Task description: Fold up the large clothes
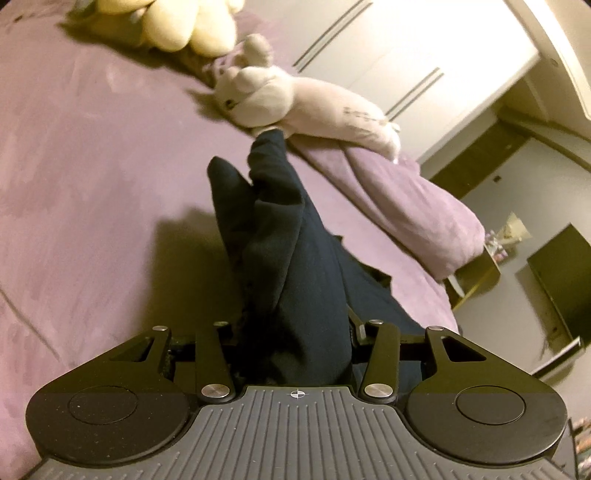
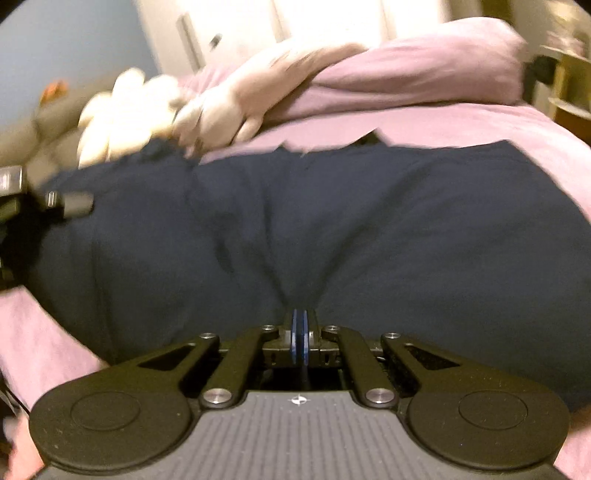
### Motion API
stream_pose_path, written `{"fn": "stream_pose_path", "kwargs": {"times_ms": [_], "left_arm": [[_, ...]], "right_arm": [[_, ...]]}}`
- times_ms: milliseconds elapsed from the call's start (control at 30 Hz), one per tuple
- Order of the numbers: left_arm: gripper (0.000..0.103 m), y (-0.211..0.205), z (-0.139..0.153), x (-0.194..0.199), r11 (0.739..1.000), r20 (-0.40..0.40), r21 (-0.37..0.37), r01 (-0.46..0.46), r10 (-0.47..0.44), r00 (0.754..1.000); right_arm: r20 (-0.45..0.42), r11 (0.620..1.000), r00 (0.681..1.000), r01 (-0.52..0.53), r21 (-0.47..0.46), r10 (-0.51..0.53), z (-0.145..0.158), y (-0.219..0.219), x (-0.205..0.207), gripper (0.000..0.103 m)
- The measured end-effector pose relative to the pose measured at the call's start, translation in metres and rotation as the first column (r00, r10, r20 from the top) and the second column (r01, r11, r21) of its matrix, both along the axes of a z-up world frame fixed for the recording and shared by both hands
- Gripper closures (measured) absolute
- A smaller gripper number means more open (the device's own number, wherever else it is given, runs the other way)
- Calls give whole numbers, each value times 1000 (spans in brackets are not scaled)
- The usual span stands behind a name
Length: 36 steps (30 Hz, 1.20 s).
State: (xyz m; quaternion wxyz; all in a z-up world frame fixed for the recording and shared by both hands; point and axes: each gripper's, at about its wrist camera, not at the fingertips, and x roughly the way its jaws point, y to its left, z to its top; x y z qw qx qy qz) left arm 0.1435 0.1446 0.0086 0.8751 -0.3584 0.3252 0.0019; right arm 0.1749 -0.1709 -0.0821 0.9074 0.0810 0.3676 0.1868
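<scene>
A large dark navy garment lies spread across the purple bed. My right gripper is shut on a pinch of the garment's near edge, with folds running into the blue pads. In the left wrist view the same navy garment is bunched and lifted, draping over the left gripper; the fingertips are hidden under the cloth, the linkage arms drawn in. The left gripper also shows in the right wrist view at the garment's left end.
A grey plush toy and a cream plush toy lie at the bed's far side. A purple pillow lies beside them. White wardrobe doors and a dark cabinet stand beyond the bed.
</scene>
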Motion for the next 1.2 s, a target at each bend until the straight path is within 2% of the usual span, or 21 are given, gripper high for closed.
{"fn": "stream_pose_path", "kwargs": {"times_ms": [67,167,300,433,533,667,800,833,867,933,967,1000,1033,1100,1200], "left_arm": [[55,-6,8,0,1000,8,16,17,-17,1000],[57,-18,21,2,998,36,30,48,-49,998],[57,-52,46,10,991,95,50,121,-125,988],[57,-105,63,22,969,153,90,229,-241,958],[57,-153,64,34,940,167,122,319,-337,927],[57,-221,43,49,881,132,204,426,-456,880],[56,-272,-2,63,828,-11,255,500,-514,858],[52,-279,-9,61,814,-19,279,509,-526,850],[49,-288,-14,57,790,-11,333,515,-543,840],[37,-300,-12,44,726,6,453,517,-583,813],[32,-306,-11,37,681,6,509,526,-614,789],[27,-310,-10,29,642,0,547,537,-642,767],[25,-313,-7,20,616,-2,573,541,-659,753],[20,-313,-3,4,587,15,599,544,-688,726],[20,-309,0,-9,567,19,605,559,-712,702]], "right_arm": [[22,997,998,60,40,-61,7,-21,-5,99],[57,989,989,137,48,-140,16,-50,-9,96],[60,965,966,247,92,-253,22,-89,-12,94],[71,938,940,324,123,-334,25,-119,-18,94],[83,918,919,372,138,-385,28,-138,-22,94],[77,898,900,416,144,-429,25,-162,-29,94],[60,880,884,453,140,-464,20,-185,-36,94],[56,878,882,457,143,-468,20,-188,-36,94],[51,879,883,455,147,-466,21,-191,-35,94],[55,887,895,429,169,-444,29,-193,-32,93],[62,897,908,397,194,-415,35,-194,-29,90],[72,907,920,362,217,-385,43,-193,-26,89],[90,915,932,323,241,-352,50,-191,-21,86],[103,939,966,201,281,-237,63,-183,-3,84],[64,950,992,87,301,-111,62,-166,23,84]]}}
